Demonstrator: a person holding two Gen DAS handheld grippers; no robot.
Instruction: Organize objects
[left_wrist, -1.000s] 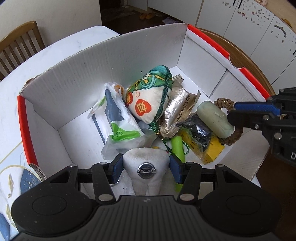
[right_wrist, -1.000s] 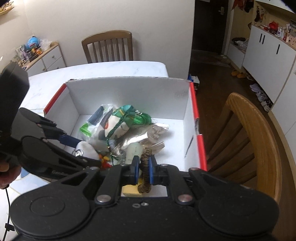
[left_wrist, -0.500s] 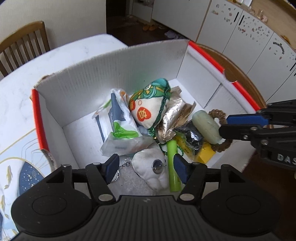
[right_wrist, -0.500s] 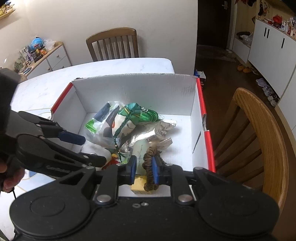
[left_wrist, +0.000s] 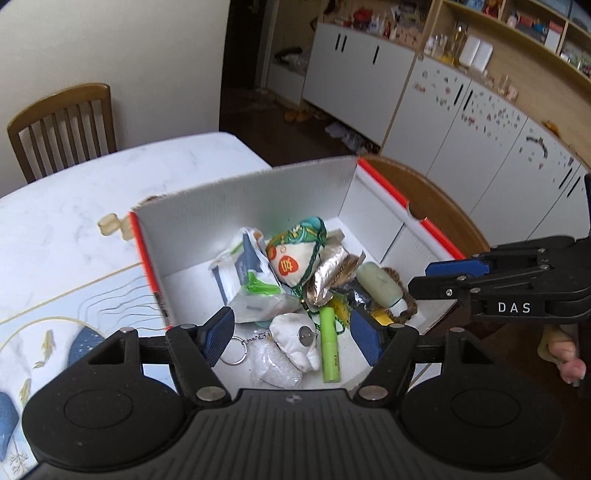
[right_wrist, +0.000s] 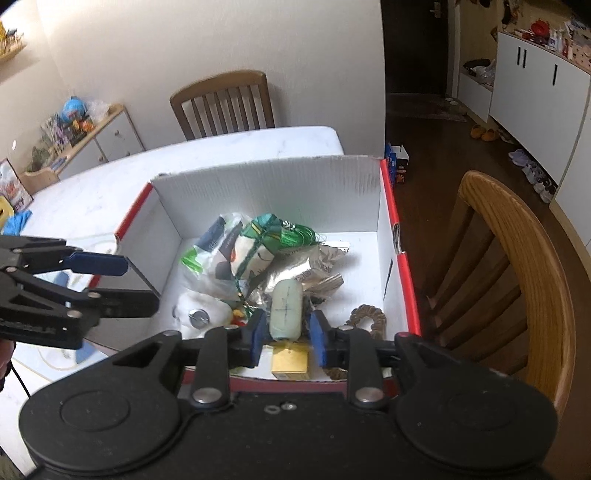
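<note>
A white cardboard box with red rims (left_wrist: 255, 206) (right_wrist: 273, 184) stands on the table and holds several objects. In it lie a white tooth-shaped plush keychain (left_wrist: 295, 341) (right_wrist: 201, 314), a green tube (left_wrist: 330, 345), a green-and-white pouch (left_wrist: 295, 254) (right_wrist: 258, 243), a plastic bag (left_wrist: 247, 280), foil wrappers (left_wrist: 328, 273), a pale green bar (left_wrist: 378, 284) (right_wrist: 285, 308), a yellow block (right_wrist: 290, 363) and a brown rope ring (right_wrist: 365, 317) (left_wrist: 404, 306). My left gripper (left_wrist: 291, 334) (right_wrist: 125, 280) is open and empty above the plush. My right gripper (right_wrist: 286, 338) (left_wrist: 428, 277) is open and empty above the bar.
The box sits on a white marble table (left_wrist: 74, 192) with a patterned mat (left_wrist: 66, 317) at the left. Wooden chairs stand at the far side (right_wrist: 221, 103) and right beside the box (right_wrist: 517, 266). White cabinets (left_wrist: 461, 122) line the room.
My left gripper let go of the tooth plush and rose back. My right gripper released the rope ring, which now lies in the box, and opened while lifting.
</note>
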